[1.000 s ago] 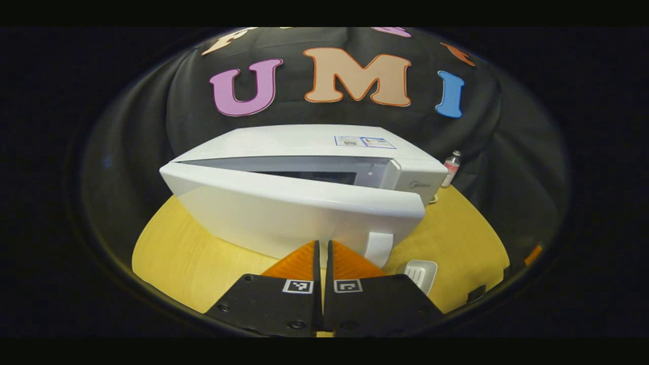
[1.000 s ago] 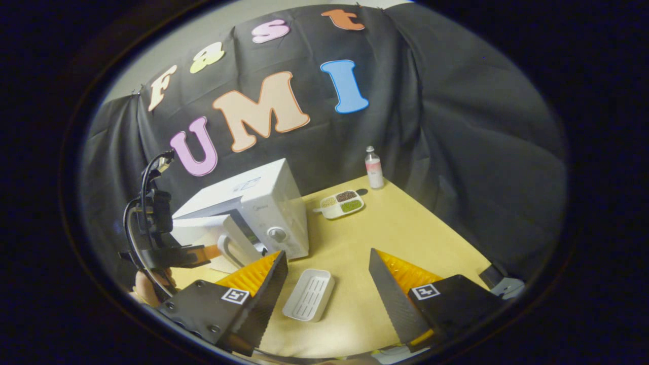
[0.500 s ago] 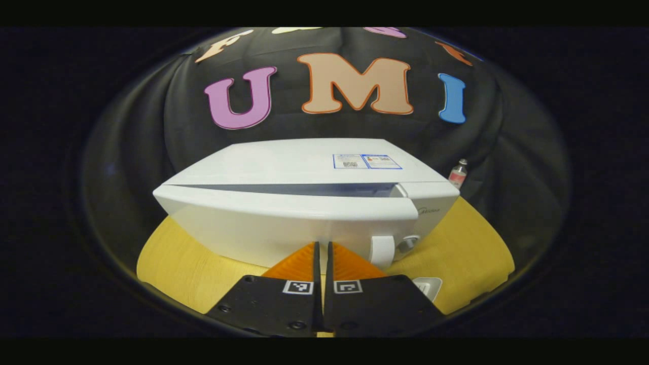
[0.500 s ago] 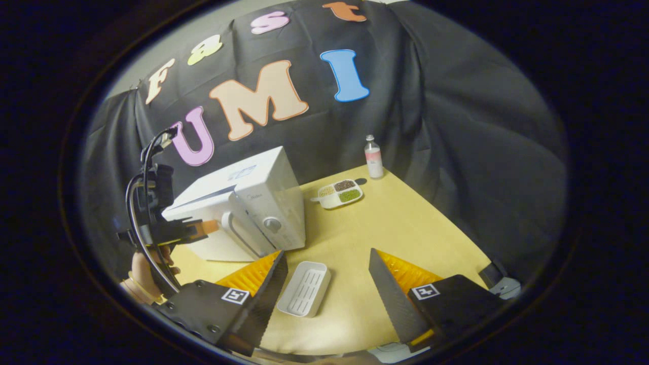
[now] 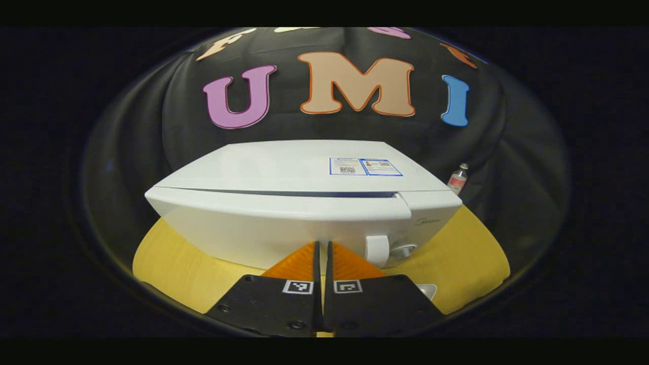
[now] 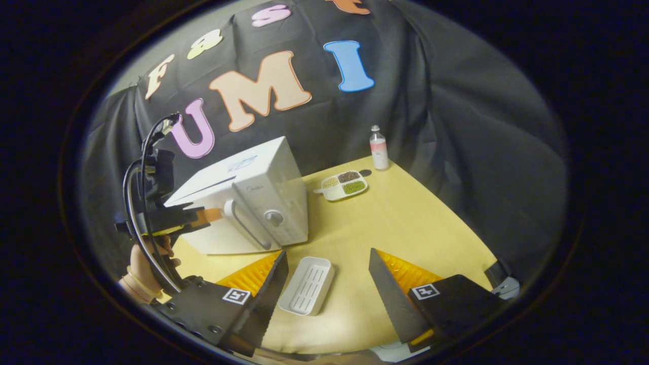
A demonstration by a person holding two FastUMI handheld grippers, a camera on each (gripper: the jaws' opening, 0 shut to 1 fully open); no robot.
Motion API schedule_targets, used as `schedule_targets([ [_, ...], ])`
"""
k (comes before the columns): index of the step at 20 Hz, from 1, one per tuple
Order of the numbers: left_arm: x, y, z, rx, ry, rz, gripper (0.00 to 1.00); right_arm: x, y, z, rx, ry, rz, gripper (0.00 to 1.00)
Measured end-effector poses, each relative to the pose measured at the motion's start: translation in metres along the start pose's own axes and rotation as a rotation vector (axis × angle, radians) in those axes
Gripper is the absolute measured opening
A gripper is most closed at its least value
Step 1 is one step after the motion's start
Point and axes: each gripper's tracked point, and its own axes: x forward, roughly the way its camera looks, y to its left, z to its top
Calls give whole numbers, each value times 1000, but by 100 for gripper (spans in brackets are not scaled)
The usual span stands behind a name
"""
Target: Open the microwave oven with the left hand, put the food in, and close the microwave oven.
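We work over a yellow wooden table (image 6: 395,223) set in a corner hung with black cloth (image 6: 456,132). Straight ahead of our left gripper (image 5: 322,253), whose fingers are pressed together on nothing, stands the white microwave oven (image 5: 304,203). Its door (image 5: 284,223) lies nearly flush against the body, with a thin dark seam along its top edge. The door handle (image 5: 377,249) sits just to the right of our fingertips, which seem to touch the door's front, though we cannot tell for sure.

From our right gripper (image 6: 324,274), its fingers spread wide apart and holding nothing, we see what the left gripper view barely catches. An empty white ribbed tray (image 6: 307,285) lies on the table between those fingers, nearer the left one. Farther ahead, a divided dish of food (image 6: 344,184) sits beside the oven, and a small bottle (image 6: 379,148) stands near the cloth beyond it. Off to the left, a hand (image 6: 147,258) holds the other gripper against the door.
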Motion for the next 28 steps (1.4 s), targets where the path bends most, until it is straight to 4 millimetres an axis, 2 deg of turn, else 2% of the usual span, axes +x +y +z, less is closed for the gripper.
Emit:
schedule_targets([
  [2, 1, -1, -2, 12, 9, 0, 1, 3, 1, 3, 7, -4, 2, 99],
  [3, 1, 0, -3, 13, 12, -1, 0, 4, 1, 5, 12, -8, 2, 89],
  [4, 1, 0, -3, 14, 14, -3, 0, 5, 1, 7, 17, -16, 0, 99],
  [9, 3, 0, -3, 21, 5, -4, 1, 7, -6, 15, 49, -46, -25, 99],
  [15, 9, -1, -14, -9, 7, -23, 2, 6, -3, 16, 20, -51, -22, 99],
  [17, 17, 4, -1, -7, -45, -4, 1, 4, -2, 16, 8, -57, -18, 99],
  [21, 18, 2, -14, -46, -10, -8, 2, 0, -3, 14, -17, -54, -13, 99],
  [23, 20, 2, -18, -57, -9, -19, 0, -2, -2, 12, -20, -50, -8, 99],
  [28, 11, 1, -20, -76, -8, -55, 2, -11, -5, 7, -49, -47, -14, 99],
])
